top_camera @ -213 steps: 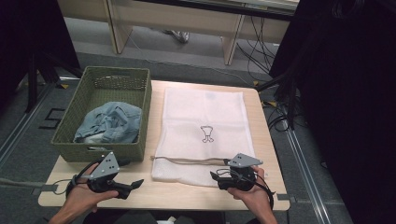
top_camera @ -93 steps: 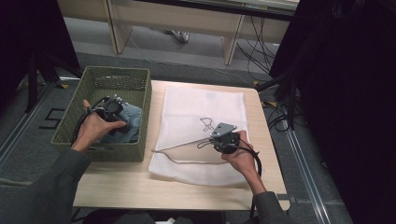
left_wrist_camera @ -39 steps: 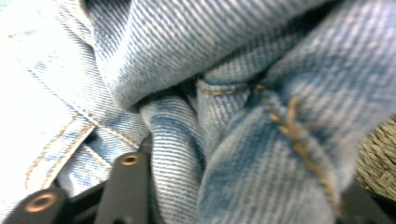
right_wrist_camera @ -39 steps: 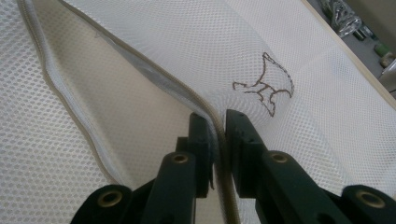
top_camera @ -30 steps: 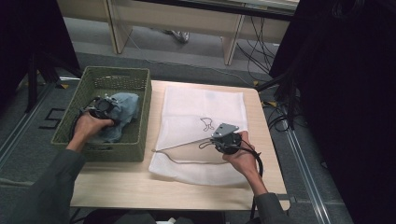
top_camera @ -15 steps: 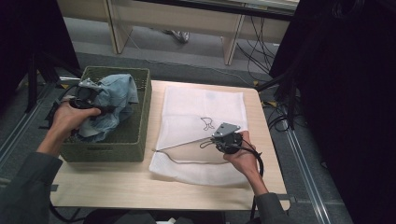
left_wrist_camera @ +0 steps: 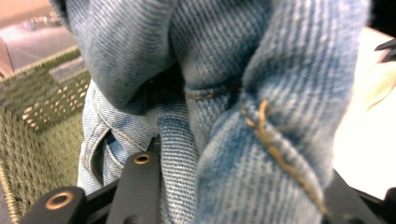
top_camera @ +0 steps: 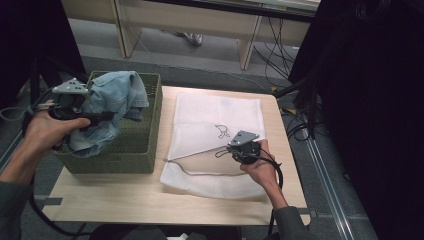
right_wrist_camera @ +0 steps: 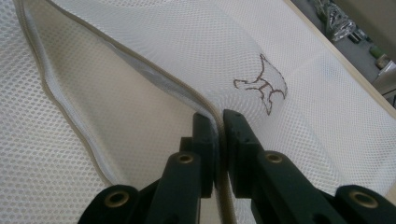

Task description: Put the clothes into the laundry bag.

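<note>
A blue denim garment [top_camera: 112, 107] hangs lifted above the green woven basket [top_camera: 142, 145], with my left gripper [top_camera: 102, 116] shut on a thick bunch of it. In the left gripper view the denim [left_wrist_camera: 233, 93] bulges between the black jaws. A white mesh laundry bag [top_camera: 220, 117] with a small brown emblem [top_camera: 221, 131] lies flat on the wooden table. My right gripper [top_camera: 222, 150] is shut on the upper edge of the bag's opening and holds it raised. The right gripper view shows the bag's hem [right_wrist_camera: 205, 112] pinched between the jaws [right_wrist_camera: 219, 123].
The wooden table [top_camera: 125, 195] has bare wood in front of the basket and bag. Cables [top_camera: 280, 55] lie on the floor behind the table, beside wooden furniture legs [top_camera: 247, 47]. Dark equipment [top_camera: 360, 100] stands to the right.
My left gripper has risen out of the basket and shifted left, pulling the denim up with it. My right gripper stays put, still holding the bag's edge.
</note>
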The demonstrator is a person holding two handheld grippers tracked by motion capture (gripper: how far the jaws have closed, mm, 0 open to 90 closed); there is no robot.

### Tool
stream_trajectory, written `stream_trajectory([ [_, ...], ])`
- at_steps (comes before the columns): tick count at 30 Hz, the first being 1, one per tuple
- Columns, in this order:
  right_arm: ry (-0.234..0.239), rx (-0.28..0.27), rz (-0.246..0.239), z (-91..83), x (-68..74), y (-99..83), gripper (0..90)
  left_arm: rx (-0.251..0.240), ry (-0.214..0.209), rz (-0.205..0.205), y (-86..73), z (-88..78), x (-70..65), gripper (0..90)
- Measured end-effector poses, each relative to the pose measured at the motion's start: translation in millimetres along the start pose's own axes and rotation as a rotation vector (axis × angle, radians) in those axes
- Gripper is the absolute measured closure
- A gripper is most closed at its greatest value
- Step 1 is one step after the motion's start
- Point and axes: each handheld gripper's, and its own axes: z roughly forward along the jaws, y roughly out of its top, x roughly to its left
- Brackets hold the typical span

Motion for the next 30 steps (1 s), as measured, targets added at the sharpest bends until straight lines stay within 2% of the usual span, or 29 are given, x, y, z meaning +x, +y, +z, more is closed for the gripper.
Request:
stream_trajectory([
  [1,-0.002,0.002,0.014,-1.0,0.0,0.4,84.5,-0.01,-0.011,0.008,0.8,-5.2,-4.1,59.4],
  [2,-0.006,-0.008,-0.005,-0.6,-1.8,1.2,84.7,-0.018,-0.022,0.011,1.8,-9.7,-8.4,59.4],
  [4,-0.011,-0.006,0.023,-3.0,-1.0,3.3,85.2,-0.037,-0.042,0.013,4.3,-18.4,-18.0,59.4],
  [6,-0.013,-0.013,0.017,-5.3,-2.9,6.6,85.6,-0.063,-0.07,0.027,6.5,-26.4,-29.0,59.3],
  [7,-0.016,-0.017,0.016,-6.6,-4.2,8.4,85.8,-0.063,-0.07,0.027,6.5,-26.4,-29.0,59.3],
  [8,-0.015,-0.024,0.007,-7.5,-6.1,10.2,85.9,-0.081,-0.099,0.051,9.4,-33.9,-42.4,59.3],
  [11,-0.019,-0.033,0.007,-9.8,-9.8,15.3,86.1,-0.101,-0.166,0.082,13.1,-41.8,-63.8,59.2],
  [12,-0.018,-0.035,0.012,-10.4,-11.1,17.1,86.1,-0.105,-0.198,0.092,14.1,-43.2,-70.3,59.2],
  [13,-0.022,-0.043,0.016,-10.5,-12.5,18.9,86.1,-0.105,-0.198,0.092,14.1,-43.2,-70.3,59.1],
  [14,-0.019,-0.042,0.023,-11.5,-13.7,20.7,86.2,-0.113,-0.256,0.099,15.2,-45.0,-84.1,59.0],
  [15,-0.017,-0.048,0.021,-11.6,-15.1,22.1,86.1,-0.113,-0.256,0.099,15.2,-45.0,-84.1,59.0],
  [16,-0.019,-0.053,0.022,-12.2,-16.4,23.1,86.1,-0.124,-0.328,0.105,13.7,-44.8,-97.5,58.9],
  [17,-0.015,-0.059,0.029,-13.2,-17.8,23.5,86.1,-0.126,-0.349,0.112,12.2,-44.6,-104.7,58.9],
  [19,-0.005,-0.079,0.041,-14.3,-22.5,23.4,86.1,-0.111,-0.391,0.128,8.5,-41.9,-117.7,58.7],
  [20,-0.005,-0.079,0.041,-14.3,-22.5,23.4,86.1,-0.111,-0.391,0.128,8.5,-41.9,-117.7,58.7],
  [21,-0.013,-0.099,0.017,-14.1,-27.0,22.5,86.1,-0.101,-0.416,0.135,5.9,-38.5,-125.2,58.5],
  [23,-0.003,-0.089,0.088,-15.8,-25.7,21.5,86.1,-0.081,-0.458,0.143,-1.6,-26.8,-139.1,58.4],
  [24,-0.004,-0.087,0.092,-16.2,-26.1,21.4,86.1,-0.073,-0.475,0.141,-4.8,-20.8,-143.4,58.3],
  [25,-0.005,-0.094,0.069,-15.8,-28.1,21.8,86.1,-0.068,-0.488,0.135,-8.0,-13.9,-147.5,58.3],
  [27,-0.002,-0.086,0.086,-16.2,-26.5,22.1,86.1,-0.04,-0.515,0.133,-12.7,1.1,-154.3,58.3],
  [28,-0.002,-0.087,0.072,-15.7,-26.9,22.7,86.2,-0.03,-0.532,0.128,-14.8,9.7,-157.5,58.3],
  [29,0.002,-0.081,0.078,-15.8,-25.6,23.2,86.3,-0.02,-0.545,0.115,-17.2,18.7,-160.8,58.3],
  [30,0.002,-0.081,0.078,-15.8,-25.6,23.2,86.3,-0.02,-0.545,0.115,-17.2,18.7,-160.8,58.3],
])
